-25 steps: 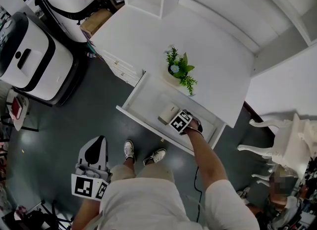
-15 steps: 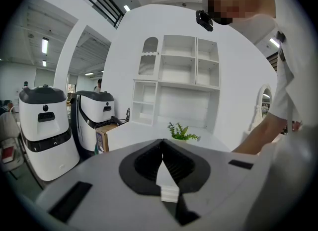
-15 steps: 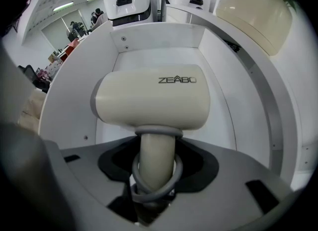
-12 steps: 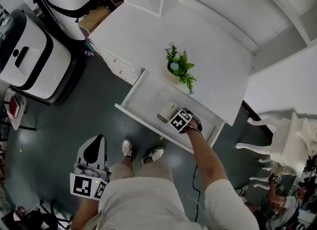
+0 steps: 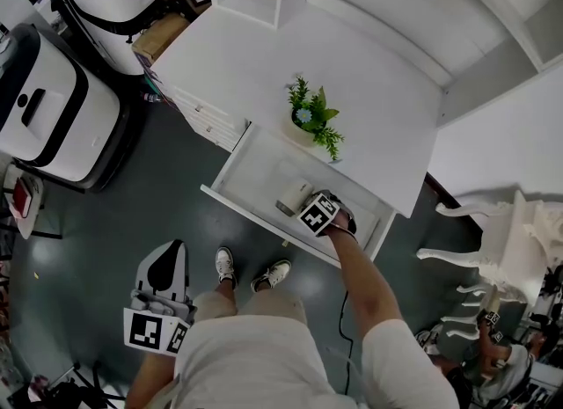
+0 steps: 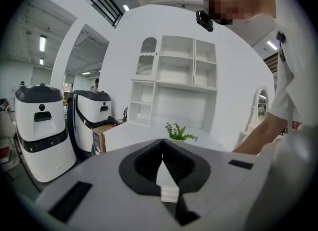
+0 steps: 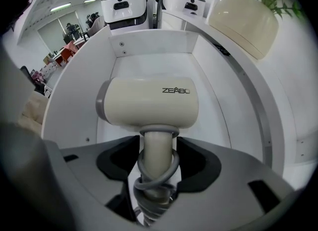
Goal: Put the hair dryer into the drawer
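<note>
One arm [image 5: 356, 266] outstretched, down into drawer [image 5: 247, 212]

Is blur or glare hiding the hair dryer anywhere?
Right gripper view: hair dryer sharp and evenly lit, though the wide lens bends the drawer walls and darkens the corners. Head view: white drawer pale, low contrast, dryer small. Left gripper view: sharp, no dryer in it.

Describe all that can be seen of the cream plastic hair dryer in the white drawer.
The cream, smooth-plastic hair dryer has a barrel with a grey end ring and dark print, lying on the floor of the white drawer. Its handle, wrapped in grey cord, stands between the jaws of the right gripper, which have just been opening.
</note>
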Demonstrator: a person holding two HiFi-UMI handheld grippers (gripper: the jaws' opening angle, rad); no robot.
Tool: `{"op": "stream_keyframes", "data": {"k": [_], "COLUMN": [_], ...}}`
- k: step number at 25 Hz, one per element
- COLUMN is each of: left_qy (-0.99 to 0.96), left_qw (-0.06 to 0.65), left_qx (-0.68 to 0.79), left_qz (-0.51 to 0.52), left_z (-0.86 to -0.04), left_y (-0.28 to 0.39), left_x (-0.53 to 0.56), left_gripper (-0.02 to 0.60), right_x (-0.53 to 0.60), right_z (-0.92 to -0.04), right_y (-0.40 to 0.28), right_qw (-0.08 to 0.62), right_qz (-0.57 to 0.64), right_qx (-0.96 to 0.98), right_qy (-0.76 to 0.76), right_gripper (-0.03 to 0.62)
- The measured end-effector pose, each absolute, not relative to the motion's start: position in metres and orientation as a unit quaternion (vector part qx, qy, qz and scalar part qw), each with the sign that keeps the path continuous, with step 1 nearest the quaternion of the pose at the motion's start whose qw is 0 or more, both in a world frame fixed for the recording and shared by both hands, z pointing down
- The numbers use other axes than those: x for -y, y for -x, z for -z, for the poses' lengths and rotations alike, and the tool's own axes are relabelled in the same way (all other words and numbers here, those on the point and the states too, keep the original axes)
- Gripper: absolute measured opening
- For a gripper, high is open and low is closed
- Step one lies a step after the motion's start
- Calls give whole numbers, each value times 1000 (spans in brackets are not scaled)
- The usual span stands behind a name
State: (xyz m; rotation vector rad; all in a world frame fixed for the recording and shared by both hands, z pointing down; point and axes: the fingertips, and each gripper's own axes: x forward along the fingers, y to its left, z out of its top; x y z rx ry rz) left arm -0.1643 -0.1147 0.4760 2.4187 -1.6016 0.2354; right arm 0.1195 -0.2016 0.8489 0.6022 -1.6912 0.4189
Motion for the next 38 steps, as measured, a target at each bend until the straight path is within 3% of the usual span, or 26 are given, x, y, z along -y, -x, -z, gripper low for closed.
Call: {"op": "stream_keyframes", "data": {"k": [9, 21, 25, 33, 38], "left_qy": [-842, -887, -901, -921, -928], "left_qw": [114, 95, 89, 67, 54], "left_qx": [523, 450, 424, 384, 369], "left_qz": [-67, -31, -20, -6, 1], "left_z": [-472, -451, -445, -428, -414], "left_y": [167, 135, 120, 94, 82], "left_x": [120, 140, 143, 148, 150], "left_gripper": [17, 17, 17, 17, 17], "right_x": [196, 152, 133, 98, 85], "right_z": [-817, -719, -693, -659, -633], "right_y": [-117, -131, -141, -163, -179], "right_qw": [566, 397, 344, 252, 140], "right_qz": [-167, -215, -236, -281, -334], "right_qx": [743, 747, 733, 699, 681], "right_qy": [-315, -488, -538, -607, -637], "right_gripper": [288, 251, 200, 21, 11]}}
